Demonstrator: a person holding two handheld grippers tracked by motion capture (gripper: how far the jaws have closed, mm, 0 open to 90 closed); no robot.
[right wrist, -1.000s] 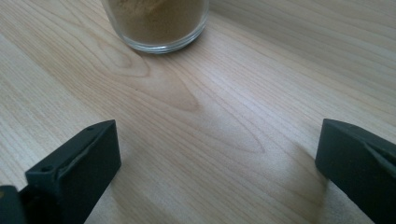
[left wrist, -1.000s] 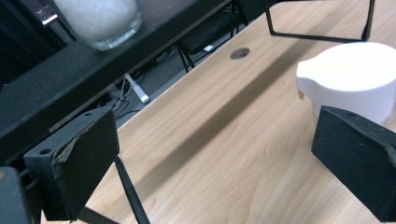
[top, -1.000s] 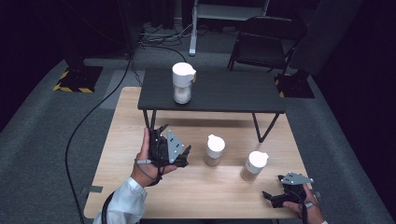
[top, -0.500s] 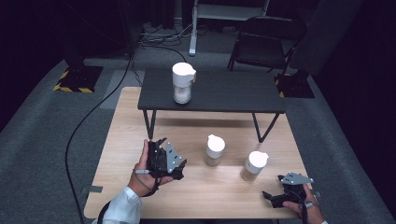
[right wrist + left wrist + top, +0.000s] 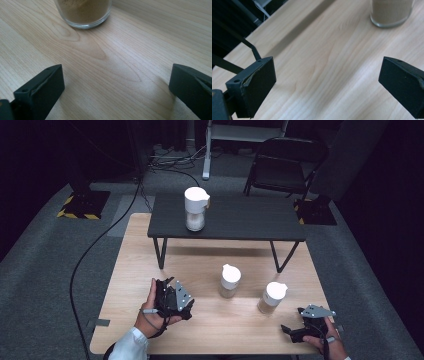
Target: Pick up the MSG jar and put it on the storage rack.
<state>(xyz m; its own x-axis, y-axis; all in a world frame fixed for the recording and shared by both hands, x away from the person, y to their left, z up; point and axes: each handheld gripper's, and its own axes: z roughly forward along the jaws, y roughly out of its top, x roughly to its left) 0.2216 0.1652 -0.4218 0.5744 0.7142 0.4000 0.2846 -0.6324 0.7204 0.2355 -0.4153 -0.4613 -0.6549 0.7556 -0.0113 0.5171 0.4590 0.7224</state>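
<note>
On the wooden bench (image 5: 210, 265) we see two upright jars: the middle jar (image 5: 230, 281) at two o'clock from the left claw (image 5: 175, 301), the right jar (image 5: 272, 298) at eleven o'clock from the right claw (image 5: 295, 332) — both claws wide open, empty.

Two jars stand on the near table (image 5: 140, 255): one jar (image 5: 230, 281) near its middle, another jar (image 5: 272, 298) to its right and nearer. A third jar (image 5: 195, 209) stands on the left of the far table (image 5: 250, 220), with a chair (image 5: 282, 162) behind. The left tongs (image 5: 170, 297) sit left of the jars, the right tongs (image 5: 295, 332) at the near right edge.
</note>
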